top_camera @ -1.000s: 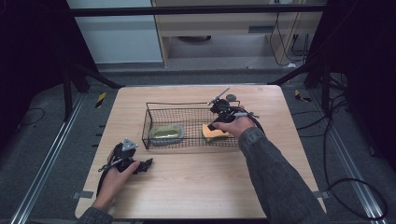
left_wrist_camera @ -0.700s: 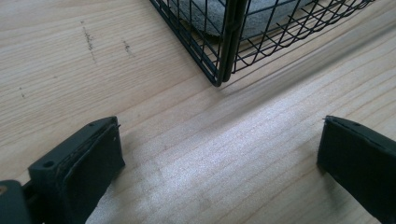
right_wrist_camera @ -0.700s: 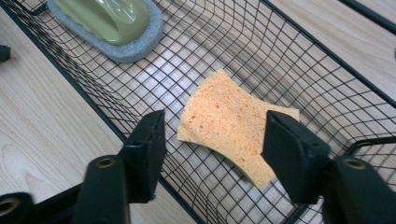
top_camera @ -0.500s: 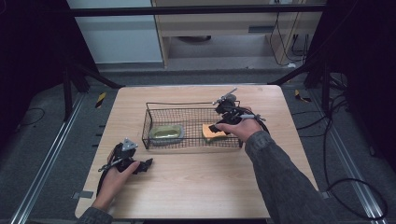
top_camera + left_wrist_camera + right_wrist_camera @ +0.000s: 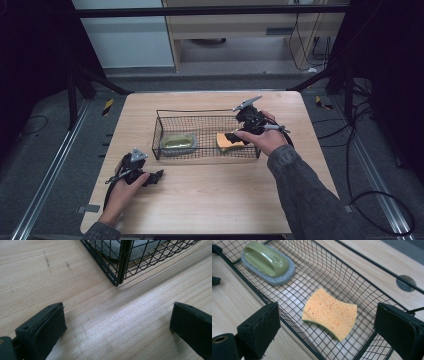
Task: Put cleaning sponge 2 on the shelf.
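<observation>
Setting: pale wood bench (image 5: 210,200) on a dark floor with rails, shelving behind
Left hand-held gripper (image 5: 156,176): rests low on the bench near its left front, jaws spread wide with bare wood between them, nothing held; in the left gripper view it faces the near corner of the basket, seemingly parked while the other hand works
Wire basket (image 5: 159,134): black mesh, open top, stands mid-bench just beyond the left hand-held gripper; holds two cleaning items, well apart
Basket, left part: scrubbing pad (image 5: 268,263) with an olive-green plastic grip on a grey foam base, lying flat, grip upward, close to the end wall
Basket, right part: orange sponge (image 5: 330,313), waisted shape with a green underside, lying flat on the mesh floor near the front wall and clear of the pads
Right hand-held gripper (image 5: 236,136): held over the basket's right end; jaws have just been opening and now stand wide either side of the sponge without touching it
Reading: sponge appears to have been set down in the basket and let go; both items look stowed
</observation>
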The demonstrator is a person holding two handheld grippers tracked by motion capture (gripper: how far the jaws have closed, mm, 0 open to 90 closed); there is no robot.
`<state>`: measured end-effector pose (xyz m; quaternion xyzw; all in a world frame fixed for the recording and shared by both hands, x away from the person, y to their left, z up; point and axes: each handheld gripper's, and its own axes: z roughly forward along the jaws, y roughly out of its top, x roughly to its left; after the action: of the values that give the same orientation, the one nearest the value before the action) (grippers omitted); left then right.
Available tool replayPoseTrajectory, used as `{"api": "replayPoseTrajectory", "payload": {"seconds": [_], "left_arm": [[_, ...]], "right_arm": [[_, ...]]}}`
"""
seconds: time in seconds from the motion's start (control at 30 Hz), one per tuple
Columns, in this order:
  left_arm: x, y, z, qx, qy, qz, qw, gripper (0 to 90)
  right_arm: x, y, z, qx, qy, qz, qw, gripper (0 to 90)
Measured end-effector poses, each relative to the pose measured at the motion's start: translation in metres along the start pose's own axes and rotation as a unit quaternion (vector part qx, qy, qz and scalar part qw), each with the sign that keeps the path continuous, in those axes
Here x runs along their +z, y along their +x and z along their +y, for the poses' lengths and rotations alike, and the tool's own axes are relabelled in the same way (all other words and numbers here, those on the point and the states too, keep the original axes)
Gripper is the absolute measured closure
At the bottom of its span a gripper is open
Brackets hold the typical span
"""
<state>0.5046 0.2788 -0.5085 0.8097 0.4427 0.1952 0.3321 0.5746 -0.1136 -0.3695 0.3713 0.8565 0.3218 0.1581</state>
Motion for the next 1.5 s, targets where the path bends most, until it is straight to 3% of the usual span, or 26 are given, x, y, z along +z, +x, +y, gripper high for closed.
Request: {"api": "replayPoseTrajectory", "payload": {"seconds": [0.4, 0.8, 1.07, 1.5], "left_arm": [[0.0, 0.0, 0.0, 0.0, 0.0, 0.0, 1.0, 0.0], [0.0, 0.0, 0.0, 0.0, 0.0, 0.0, 1.0, 0.0], [0.0, 0.0, 0.0, 0.0, 0.0, 0.0, 1.0, 0.0], [0.0, 0.0, 0.0, 0.0, 0.0, 0.0, 1.0, 0.0]], "right_arm": [[-0.024, -0.006, -0.014, 0.009, -0.031, -0.018, 0.9993, 5.6], [-0.051, -0.022, -0.054, 0.022, -0.044, -0.047, 0.9977, 9.6], [-0.054, -0.037, -0.085, 0.03, -0.067, -0.064, 0.9953, 8.7], [-0.048, -0.055, -0.125, 0.07, -0.066, -0.091, 0.9911, 8.4]]}}
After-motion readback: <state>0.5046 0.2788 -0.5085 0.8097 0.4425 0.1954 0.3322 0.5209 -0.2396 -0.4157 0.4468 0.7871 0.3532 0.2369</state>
